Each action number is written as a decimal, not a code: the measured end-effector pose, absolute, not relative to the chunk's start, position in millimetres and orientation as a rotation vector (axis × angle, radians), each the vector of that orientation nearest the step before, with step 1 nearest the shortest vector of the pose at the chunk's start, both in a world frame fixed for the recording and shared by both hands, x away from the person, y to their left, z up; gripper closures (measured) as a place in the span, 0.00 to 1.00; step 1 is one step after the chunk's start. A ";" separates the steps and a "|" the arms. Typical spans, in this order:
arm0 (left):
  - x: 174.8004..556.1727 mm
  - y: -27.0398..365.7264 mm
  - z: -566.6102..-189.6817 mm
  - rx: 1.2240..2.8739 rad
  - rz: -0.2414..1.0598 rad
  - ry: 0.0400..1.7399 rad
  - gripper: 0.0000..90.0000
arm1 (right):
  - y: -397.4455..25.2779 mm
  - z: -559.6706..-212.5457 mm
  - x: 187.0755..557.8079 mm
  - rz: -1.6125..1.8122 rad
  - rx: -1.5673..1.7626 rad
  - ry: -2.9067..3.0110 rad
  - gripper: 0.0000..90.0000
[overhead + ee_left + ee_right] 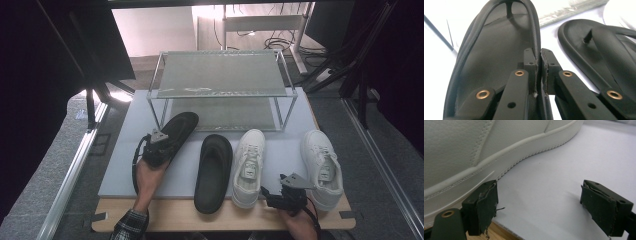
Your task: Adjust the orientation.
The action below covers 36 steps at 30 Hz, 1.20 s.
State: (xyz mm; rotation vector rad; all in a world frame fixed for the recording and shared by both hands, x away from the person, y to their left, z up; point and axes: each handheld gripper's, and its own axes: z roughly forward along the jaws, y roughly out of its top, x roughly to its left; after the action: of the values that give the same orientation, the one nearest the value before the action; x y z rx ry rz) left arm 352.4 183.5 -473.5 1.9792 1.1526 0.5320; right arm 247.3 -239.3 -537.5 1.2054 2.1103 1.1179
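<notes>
Left gripper (161, 146) clamped on the side rim of a black sandal (176, 132), jaws nearly together with the rim edge pinched between them, clear in the left gripper view (539, 72). That sandal (496, 60) sits angled on the grey mat (130, 150), toe toward the lower shelf of the wire-and-glass shoe rack (220, 75). Person's left hand (150, 172) comes up from the bottom, plaid sleeve (131, 225) at the table edge.

Second black sandal (213, 172) lies flat just right of the first, heel reaching the wooden table (175, 215) strip. It also appears in the left gripper view (599, 50).

Two white sneakers on the mat: left white sneaker (248, 167) just beside the second sandal, right white sneaker (322, 167) well apart from it.

Right gripper (280, 196) hovers low between the sneakers near the mat's front edge, jaws spread wide, nothing held. In the right gripper view (549, 207) one jaw sits just beside the sneaker sole (499, 152); contact unclear.
</notes>
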 end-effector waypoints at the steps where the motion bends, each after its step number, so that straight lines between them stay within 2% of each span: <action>1: 354.8 181.6 -474.2 1.977 0.534 1.157 0.93 | -239.4 -537.4 247.3 1.116 1.205 2.111 0.16; 19: 391.1 156.6 -493.1 1.934 0.649 1.250 0.93 | -239.6 -537.4 247.2 1.117 1.204 2.113 0.16; 26: 394.1 155.4 -497.1 1.935 0.611 1.256 0.91 | -239.6 -537.4 247.2 1.117 1.203 2.113 0.16; 28: 390.7 159.4 -493.9 1.928 0.603 1.250 0.87 | -239.6 -537.4 247.3 1.117 1.203 2.113 0.16; 36: 378.6 176.2 -486.9 1.922 0.559 1.216 0.85 | -239.6 -537.4 247.3 1.117 1.203 2.113 0.16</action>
State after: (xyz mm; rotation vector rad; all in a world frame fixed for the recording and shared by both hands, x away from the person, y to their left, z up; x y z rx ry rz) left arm 378.6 176.2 -486.9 1.9220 1.2158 0.5593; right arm 247.3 -239.6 -537.4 1.2026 2.1128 1.1165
